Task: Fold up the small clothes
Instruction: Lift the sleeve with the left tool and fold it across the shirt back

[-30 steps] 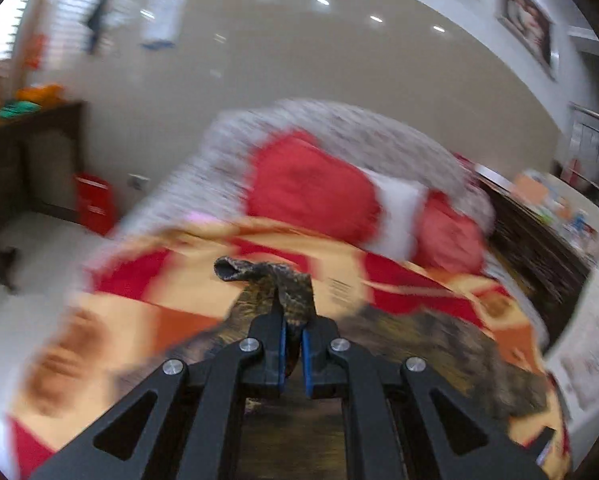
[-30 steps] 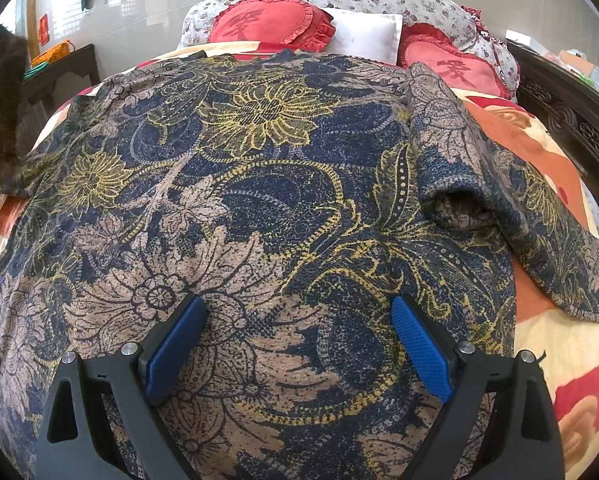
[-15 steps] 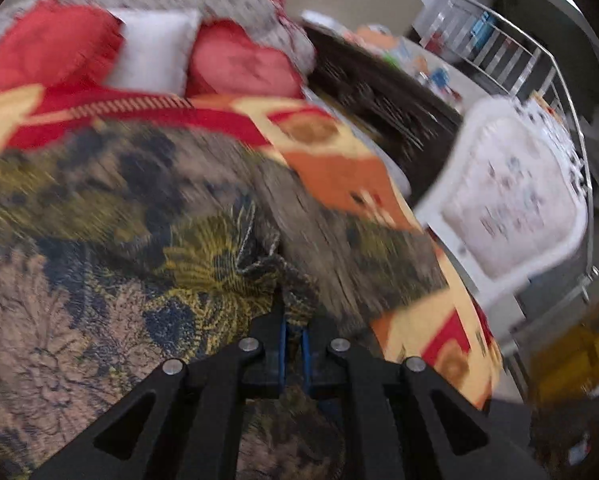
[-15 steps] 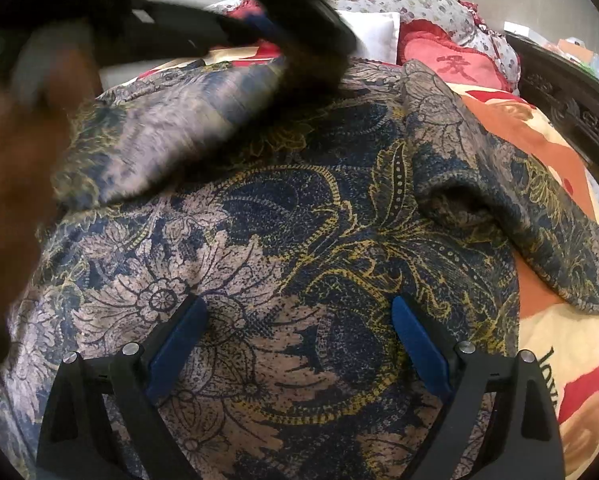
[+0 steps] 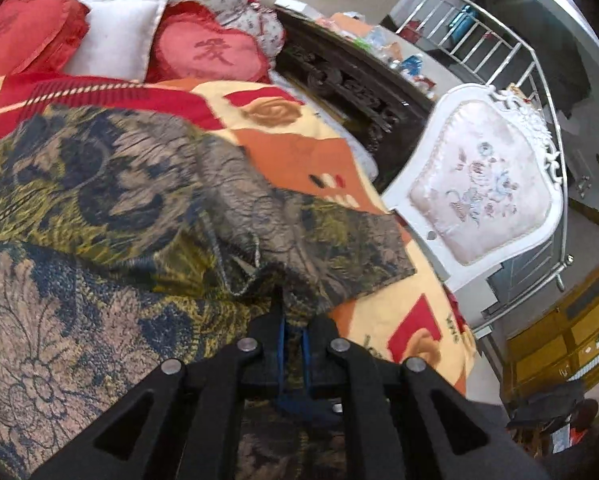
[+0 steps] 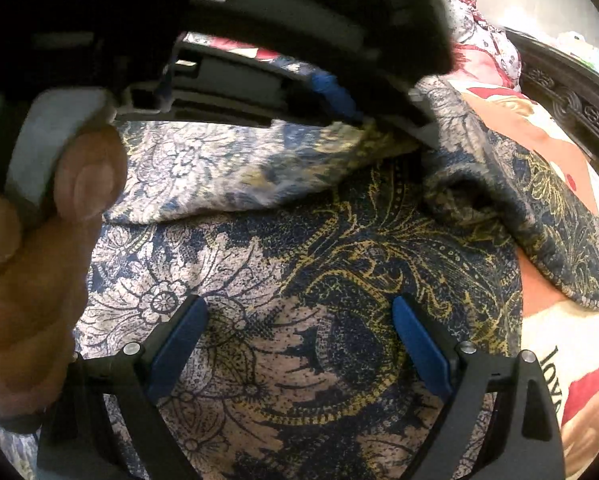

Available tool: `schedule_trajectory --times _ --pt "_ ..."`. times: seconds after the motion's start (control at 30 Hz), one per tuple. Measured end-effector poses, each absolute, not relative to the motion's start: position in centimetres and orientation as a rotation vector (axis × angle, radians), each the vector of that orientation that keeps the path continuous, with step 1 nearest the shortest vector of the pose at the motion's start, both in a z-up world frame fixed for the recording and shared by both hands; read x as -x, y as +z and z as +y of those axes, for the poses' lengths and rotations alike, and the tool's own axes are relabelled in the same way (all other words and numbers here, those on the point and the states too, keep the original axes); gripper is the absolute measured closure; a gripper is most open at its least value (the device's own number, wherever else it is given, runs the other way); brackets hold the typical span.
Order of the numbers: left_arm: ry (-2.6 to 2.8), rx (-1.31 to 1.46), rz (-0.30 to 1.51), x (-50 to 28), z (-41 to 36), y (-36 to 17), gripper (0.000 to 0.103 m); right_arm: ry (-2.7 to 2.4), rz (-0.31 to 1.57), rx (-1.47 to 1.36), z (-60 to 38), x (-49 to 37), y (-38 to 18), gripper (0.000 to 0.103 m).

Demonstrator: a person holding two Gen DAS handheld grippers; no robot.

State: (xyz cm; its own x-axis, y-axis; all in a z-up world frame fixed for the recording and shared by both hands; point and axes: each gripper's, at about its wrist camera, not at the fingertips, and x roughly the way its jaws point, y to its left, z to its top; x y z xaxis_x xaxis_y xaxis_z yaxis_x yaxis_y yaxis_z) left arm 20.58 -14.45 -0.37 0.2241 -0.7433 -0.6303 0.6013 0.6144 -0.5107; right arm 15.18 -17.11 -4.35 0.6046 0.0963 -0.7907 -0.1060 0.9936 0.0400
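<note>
- One floral-patterned garment (image 6: 299,280) is lying spread over the bed (image 5: 399,320), with two red heart cushions (image 5: 211,54) beyond.
- The left tool (image 5: 293,332) is pinching a folded-over edge of the garment, pressed together.
- The right tool (image 6: 299,344) is hovering spread wide above the garment's middle.

The dark floral-patterned knit garment (image 5: 99,184) lies spread on the red-and-orange patterned bedspread (image 5: 299,148), its sleeve folded across it; heart-shaped red cushions (image 5: 209,54) sit behind at the headboard, the white upholstered chair (image 5: 479,200) stands right of the bed
</note>
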Motion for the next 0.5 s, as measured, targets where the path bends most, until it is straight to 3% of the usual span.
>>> schedule_trajectory --times 0.27,0.33,0.4,0.5 --pt "-0.944 0.290 0.985 -21.1 -13.4 -1.1 0.096 0.111 0.918 0.020 -17.1 -15.4 -4.4 0.002" --pt "-0.942 0.291 1.040 -21.4 -13.4 -1.4 0.086 0.109 0.918 0.027 -16.7 -15.3 -4.3 0.002" --pt "-0.940 0.296 1.077 -21.3 -13.0 -1.2 0.049 0.108 0.918 0.029 -16.3 -15.5 -4.5 0.002" --pt "-0.924 0.261 1.032 -20.2 -10.5 0.7 0.043 0.110 0.917 0.027 -16.0 -15.4 -4.5 0.002"
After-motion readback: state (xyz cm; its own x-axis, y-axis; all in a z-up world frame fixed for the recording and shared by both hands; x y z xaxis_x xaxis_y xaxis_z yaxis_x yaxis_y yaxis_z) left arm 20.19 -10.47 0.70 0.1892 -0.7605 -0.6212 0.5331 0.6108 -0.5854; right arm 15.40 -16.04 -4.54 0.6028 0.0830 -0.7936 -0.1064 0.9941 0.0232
